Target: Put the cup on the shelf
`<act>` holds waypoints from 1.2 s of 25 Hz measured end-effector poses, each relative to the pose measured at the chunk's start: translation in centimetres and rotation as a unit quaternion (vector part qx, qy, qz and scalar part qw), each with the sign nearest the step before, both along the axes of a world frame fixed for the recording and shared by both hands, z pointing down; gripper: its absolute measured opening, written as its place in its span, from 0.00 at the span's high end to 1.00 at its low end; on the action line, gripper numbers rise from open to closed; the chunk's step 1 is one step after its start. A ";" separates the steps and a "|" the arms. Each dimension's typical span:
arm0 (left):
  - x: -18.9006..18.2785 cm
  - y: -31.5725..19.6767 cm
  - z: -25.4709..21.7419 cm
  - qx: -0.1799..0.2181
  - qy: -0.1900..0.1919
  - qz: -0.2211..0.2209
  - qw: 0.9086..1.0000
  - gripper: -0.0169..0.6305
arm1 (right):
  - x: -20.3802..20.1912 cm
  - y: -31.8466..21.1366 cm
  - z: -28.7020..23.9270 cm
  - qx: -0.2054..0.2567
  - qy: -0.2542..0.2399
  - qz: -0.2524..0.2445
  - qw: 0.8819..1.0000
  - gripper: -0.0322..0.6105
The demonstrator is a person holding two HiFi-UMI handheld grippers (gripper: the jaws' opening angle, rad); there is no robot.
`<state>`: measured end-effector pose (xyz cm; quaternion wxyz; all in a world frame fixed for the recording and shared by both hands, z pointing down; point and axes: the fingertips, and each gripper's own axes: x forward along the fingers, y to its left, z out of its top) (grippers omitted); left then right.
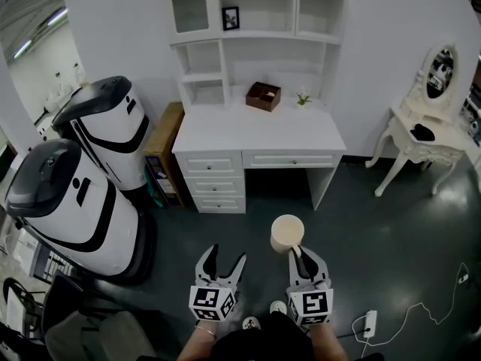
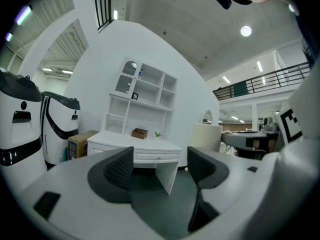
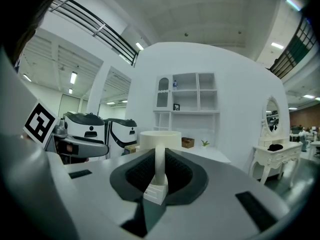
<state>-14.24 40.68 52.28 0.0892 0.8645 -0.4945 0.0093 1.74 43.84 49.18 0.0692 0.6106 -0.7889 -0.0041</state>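
Holding the cup upright at about one o'clock from the person's feet in the head view, the right gripper has its jaws pinched nearly together on a thin cream strip that rises to the cup's wall. From the right gripper view this strip is probably the handle, though the wide lens distorts it. A grip there leaves the cup's body and base free. I judge that suits setting it down flat without the jaws fouling a board.

The left gripper sits at eleven o'clock, beside its partner and apart from the cup. Its fingers are spread wide with nothing between them, and only the floor and furniture show through the gap. It looks like a spare hand kept out of the way.

The shelf is the white hutch at twelve o'clock, standing on a desk and well apart from the cup. A picture frame occupies an upper compartment. A brown box and a small plant sit on the desk top below. Several other compartments look bare, so they seem the likelier landing spots.

Two white-and-black machines stand at ten o'clock and a dressing table at two o'clock. Neither comes between the cup and the desk. The cup is gripped, so the carry and the placing remain.
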 end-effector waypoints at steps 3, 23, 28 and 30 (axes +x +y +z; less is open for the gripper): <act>0.3 -1.3 0.5 -0.010 -0.007 -0.004 1.000 0.48 | 0.3 -1.2 -0.4 0.008 0.008 -0.002 1.000 0.87; 6.1 -18.9 1.0 -0.023 -0.019 -0.075 0.997 0.48 | 5.2 -23.4 -0.1 0.004 0.015 -0.097 0.995 0.87; 8.4 -23.0 1.2 -0.023 -0.017 -0.090 0.996 0.49 | 7.1 -27.7 0.4 -0.002 0.016 -0.113 0.993 0.87; 9.5 -24.5 1.3 -0.023 -0.016 -0.090 0.996 0.49 | 7.9 -29.1 0.6 -0.003 0.017 -0.117 0.993 0.87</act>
